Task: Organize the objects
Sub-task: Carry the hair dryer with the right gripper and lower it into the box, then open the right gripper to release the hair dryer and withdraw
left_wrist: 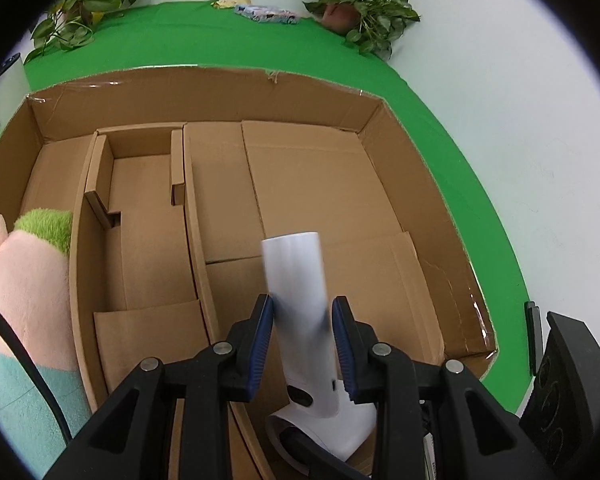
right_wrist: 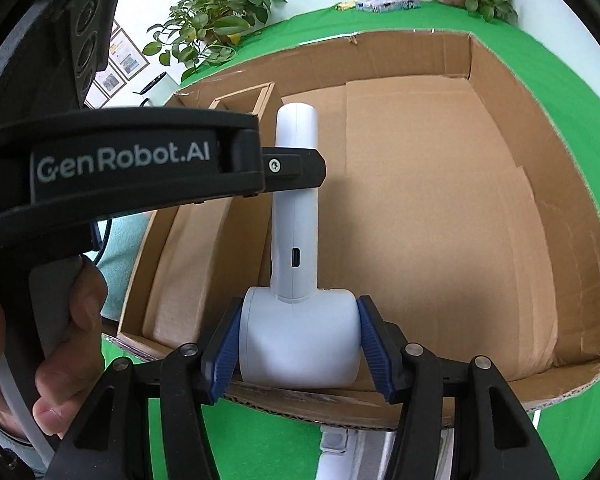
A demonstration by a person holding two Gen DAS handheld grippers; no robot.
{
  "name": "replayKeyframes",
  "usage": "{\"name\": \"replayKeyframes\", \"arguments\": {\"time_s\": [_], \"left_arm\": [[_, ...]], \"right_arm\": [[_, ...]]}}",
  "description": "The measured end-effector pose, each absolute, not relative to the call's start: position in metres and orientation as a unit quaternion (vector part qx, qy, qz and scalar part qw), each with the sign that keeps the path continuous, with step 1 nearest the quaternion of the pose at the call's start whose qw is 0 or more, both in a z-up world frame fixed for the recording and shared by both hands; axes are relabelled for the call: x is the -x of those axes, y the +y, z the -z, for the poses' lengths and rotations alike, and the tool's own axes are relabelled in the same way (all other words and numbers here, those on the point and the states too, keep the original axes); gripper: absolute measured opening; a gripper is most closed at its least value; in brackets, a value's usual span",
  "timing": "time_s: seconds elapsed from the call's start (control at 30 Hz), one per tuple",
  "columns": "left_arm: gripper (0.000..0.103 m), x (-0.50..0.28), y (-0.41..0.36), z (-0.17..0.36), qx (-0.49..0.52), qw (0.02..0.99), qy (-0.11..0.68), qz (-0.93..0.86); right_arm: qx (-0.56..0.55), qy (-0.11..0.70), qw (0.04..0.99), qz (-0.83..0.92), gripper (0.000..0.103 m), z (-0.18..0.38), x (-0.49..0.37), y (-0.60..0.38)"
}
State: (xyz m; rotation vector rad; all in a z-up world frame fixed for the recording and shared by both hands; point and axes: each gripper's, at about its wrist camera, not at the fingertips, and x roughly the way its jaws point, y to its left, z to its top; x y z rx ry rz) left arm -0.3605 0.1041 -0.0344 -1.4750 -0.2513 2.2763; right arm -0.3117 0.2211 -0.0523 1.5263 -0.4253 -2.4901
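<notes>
A white handheld device (right_wrist: pixel 296 328) with a round head and a long handle (left_wrist: pixel 300 292) hangs over the near edge of the big cardboard box (left_wrist: pixel 300 92). My right gripper (right_wrist: pixel 300 340) is shut on its round head. My left gripper (left_wrist: pixel 302 344) has its blue pads on either side of the handle, shut on it; the handle looks motion-blurred. In the right wrist view the left gripper's finger (right_wrist: pixel 292 168) crosses the handle. The box (right_wrist: pixel 500 92) has cardboard dividers and a small inner box (left_wrist: pixel 140 168).
A pink and green plush toy (left_wrist: pixel 24 280) lies in the box's left compartment. Potted plants (left_wrist: pixel 360 4) and a flat packet (left_wrist: pixel 266 14) sit at the far edge of the green table (left_wrist: pixel 220 40). A white mug (left_wrist: pixel 4 92) stands far left.
</notes>
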Motion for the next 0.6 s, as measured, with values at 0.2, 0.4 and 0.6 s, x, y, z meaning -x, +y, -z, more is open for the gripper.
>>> {"name": "replayKeyframes", "arguments": {"time_s": [0.2,0.4,0.6], "left_arm": [[0.029,0.347,0.094,0.018,0.510,0.207,-0.081,-0.831],[0.029,0.320,0.073,0.003,0.476,0.184,-0.052,-0.858],[0.029,0.297,0.055,0.018,0.472,0.148,-0.021,-0.869]], "right_arm": [[-0.510,-0.164,0.120,0.836,0.060,0.048,0.313,0.225],[-0.512,-0.162,0.113,0.836,0.055,0.042,0.309,0.230],[-0.517,-0.174,0.118,0.830,0.041,0.049,0.311,0.229]]}}
